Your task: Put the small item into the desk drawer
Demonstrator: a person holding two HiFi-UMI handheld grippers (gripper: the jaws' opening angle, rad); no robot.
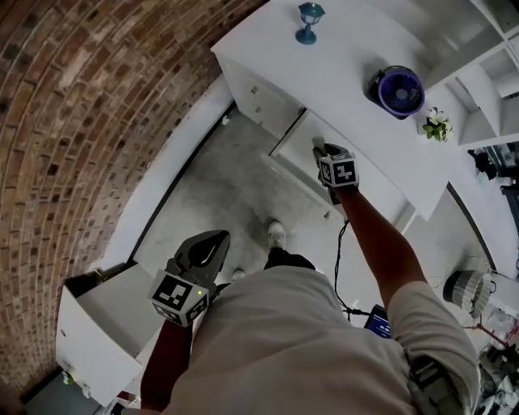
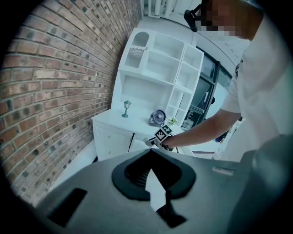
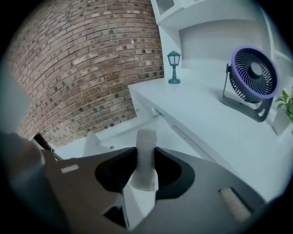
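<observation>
In the right gripper view a small white stick-shaped item stands between the jaws of my right gripper, which is shut on it. In the head view that right gripper hovers over the pulled-out drawer of the white desk, with the small item poking out toward the desk edge. The drawer lies below the jaws. My left gripper hangs low at my left side, away from the desk, shut with nothing in it. In its own view the left gripper points toward the desk.
On the desk stand a small blue lantern figurine, a purple fan and a little flower pot. A brick wall runs along the left. A low white cabinet sits by my left gripper. Shelves rise above the desk.
</observation>
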